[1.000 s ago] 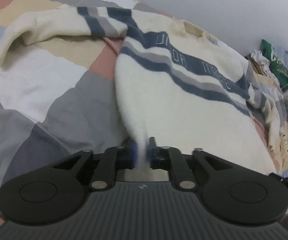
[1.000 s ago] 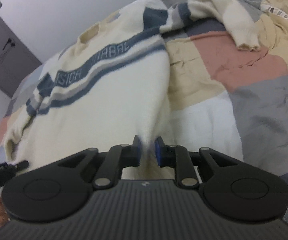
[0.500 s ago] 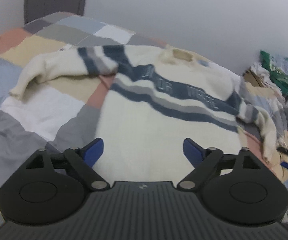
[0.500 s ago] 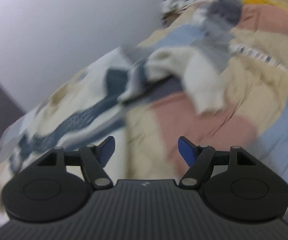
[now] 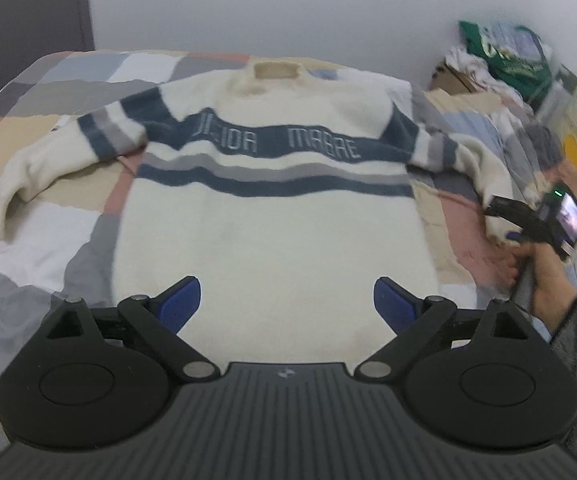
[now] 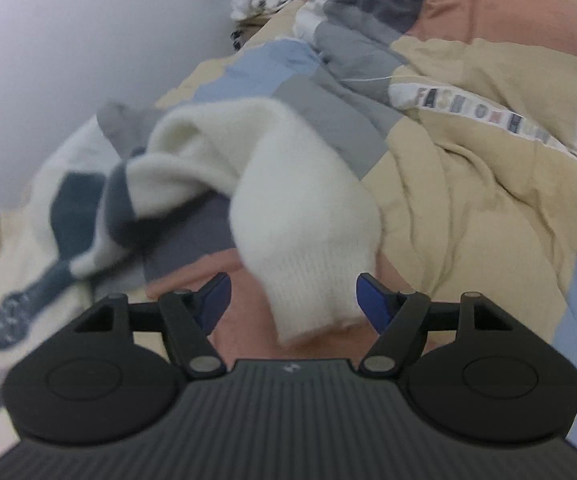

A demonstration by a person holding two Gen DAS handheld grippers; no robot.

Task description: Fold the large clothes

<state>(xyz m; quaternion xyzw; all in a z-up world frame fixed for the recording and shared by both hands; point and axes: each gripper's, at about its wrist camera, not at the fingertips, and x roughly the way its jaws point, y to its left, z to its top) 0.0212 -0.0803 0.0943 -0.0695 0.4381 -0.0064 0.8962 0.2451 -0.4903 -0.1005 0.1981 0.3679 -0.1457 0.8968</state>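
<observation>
A cream sweater [image 5: 272,240] with navy and grey stripes lies flat, front up, on the bed, collar at the far end. Its left sleeve [image 5: 28,168] trails off to the left. My left gripper [image 5: 286,296] hovers above the hem, its jaws still opening with nothing between them. My right gripper [image 5: 492,208], held by a hand at the right, points at the end of the right sleeve [image 5: 484,172]. In the right wrist view that gripper [image 6: 293,292] stands open, and the sleeve's white cuff [image 6: 312,264] lies between the blue pads [image 6: 216,292] without being pressed.
A patchwork quilt [image 5: 48,240] in grey, beige, pink and blue covers the bed. A heap of clothes and a green bag [image 5: 504,56] sit at the back right by the wall. A grey door [image 5: 28,20] stands at the back left.
Both grippers let go of the sweater's hem and opened. The left one drew back and rose, and the sweater now lies flat. The right one swung over to the right sleeve's cuff.
</observation>
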